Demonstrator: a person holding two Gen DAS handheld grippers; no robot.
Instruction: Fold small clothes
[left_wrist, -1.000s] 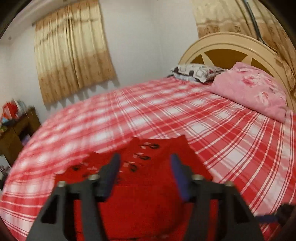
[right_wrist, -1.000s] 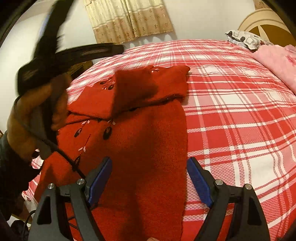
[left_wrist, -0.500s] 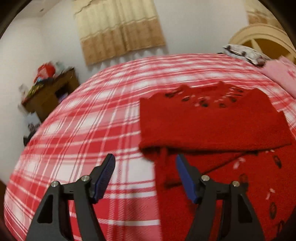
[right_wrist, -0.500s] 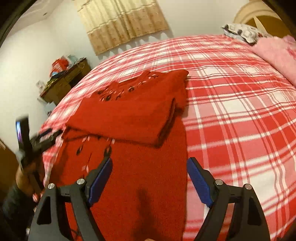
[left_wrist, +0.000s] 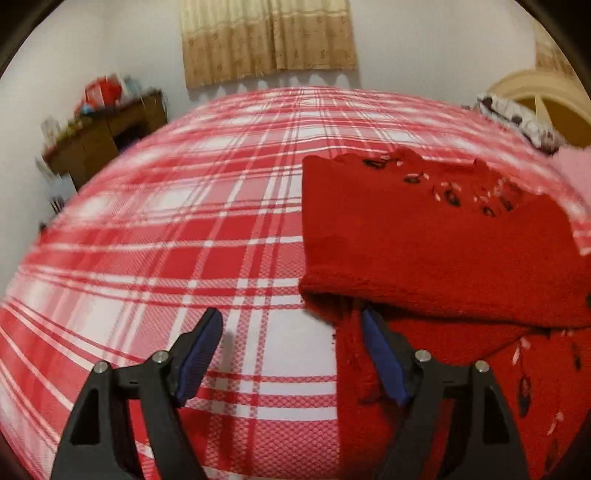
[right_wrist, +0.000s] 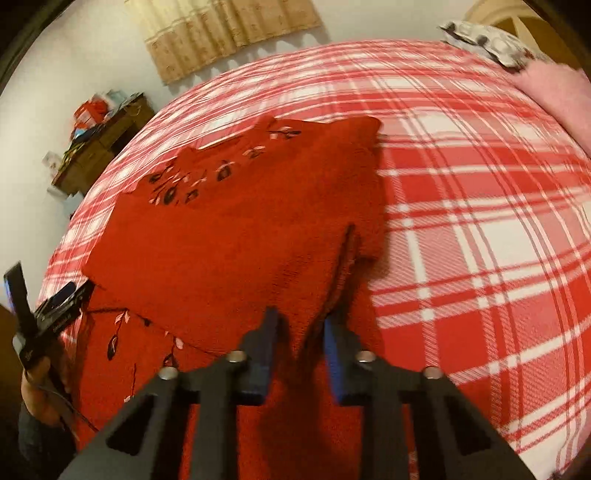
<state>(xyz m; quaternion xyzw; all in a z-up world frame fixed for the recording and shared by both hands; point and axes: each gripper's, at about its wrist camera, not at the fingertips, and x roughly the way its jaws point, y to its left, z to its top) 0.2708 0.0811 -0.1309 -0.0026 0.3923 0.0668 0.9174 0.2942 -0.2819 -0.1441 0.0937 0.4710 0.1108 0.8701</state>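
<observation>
A red knitted sweater (left_wrist: 424, 240) with dark embroidered flowers lies on the red-and-white plaid bed (left_wrist: 184, 221), its upper half folded down over the lower. My left gripper (left_wrist: 291, 314) hovers at the sweater's left edge. Its jaws are opening: one finger over bare sheet, the other over the red knit, nothing pinched. In the right wrist view the sweater (right_wrist: 229, 240) fills the middle. My right gripper (right_wrist: 303, 314) is closing on a raised ridge of red cloth at the fold's right end. A hand (right_wrist: 37, 384) holds the left gripper at the left edge of this view.
A cluttered wooden table (left_wrist: 99, 136) stands by the wall past the bed's far left corner. A patterned pillow (right_wrist: 491, 40) and a pink one (right_wrist: 554, 92) lie by the cream headboard (left_wrist: 546, 92). A beige curtain (left_wrist: 266, 37) hangs behind. Plaid sheet (right_wrist: 480, 221) stretches right of the sweater.
The left gripper swung from above the sweater down to its left edge, and its jaws spread wider. The right gripper moved forward to the fold, and its jaws drew together on the cloth.
</observation>
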